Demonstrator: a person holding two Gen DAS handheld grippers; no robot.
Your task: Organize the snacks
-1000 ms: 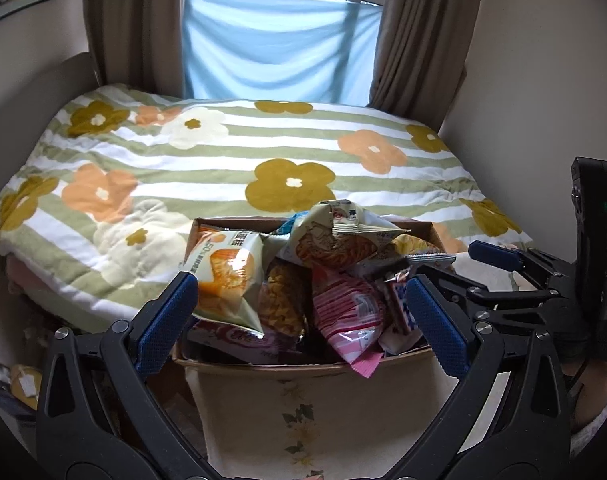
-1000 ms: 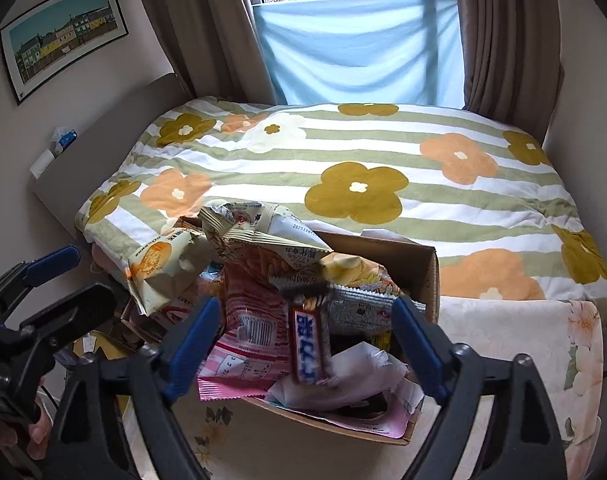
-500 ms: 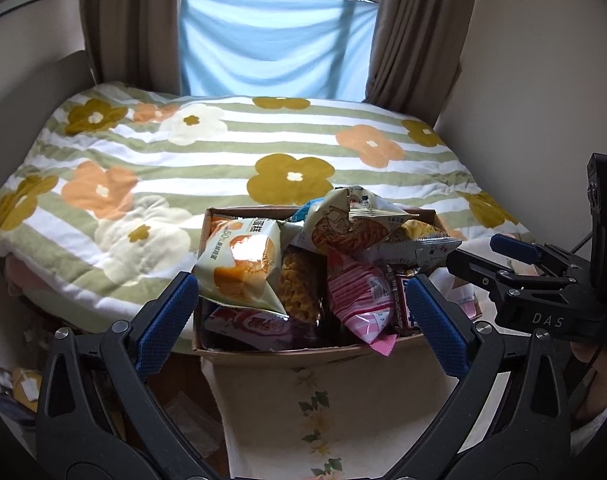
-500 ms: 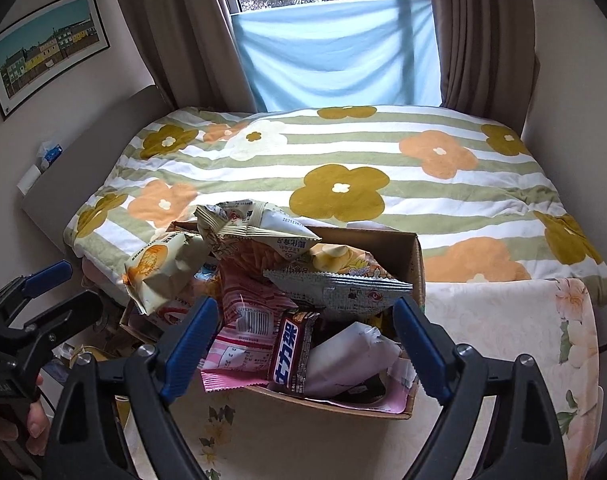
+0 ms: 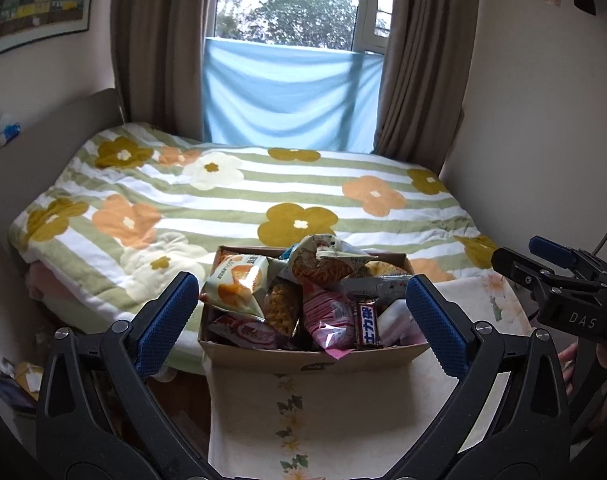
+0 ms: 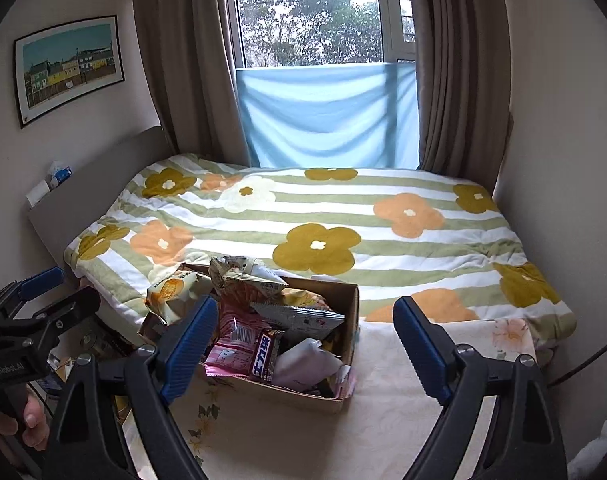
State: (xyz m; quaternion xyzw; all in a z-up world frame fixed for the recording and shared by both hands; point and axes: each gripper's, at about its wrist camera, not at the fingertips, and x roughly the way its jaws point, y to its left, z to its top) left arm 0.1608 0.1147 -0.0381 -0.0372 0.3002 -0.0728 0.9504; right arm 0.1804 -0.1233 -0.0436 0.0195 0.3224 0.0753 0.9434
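A cardboard box (image 5: 315,357) heaped with snack packets stands on a floral-cloth table (image 5: 323,412) at the foot of a bed. On top lie an orange-print chip bag (image 5: 237,288), a pink packet (image 5: 327,316) and a dark chocolate bar (image 5: 368,323). The box also shows in the right wrist view (image 6: 287,394). My left gripper (image 5: 303,324) is open and empty, well back from the box. My right gripper (image 6: 303,344) is open and empty, also short of the box. Each gripper shows at the edge of the other's view.
A bed with a flowered striped quilt (image 5: 239,200) fills the room behind the table. Walls stand close on the right (image 5: 543,120). The floor left of the table holds clutter (image 5: 19,380). A curtained window (image 6: 315,60) is at the back.
Both grippers have pulled back and up from the box, which now looks smaller and lower. The chocolate bar has dropped from upright to lying in the box. Both jaws stay open.
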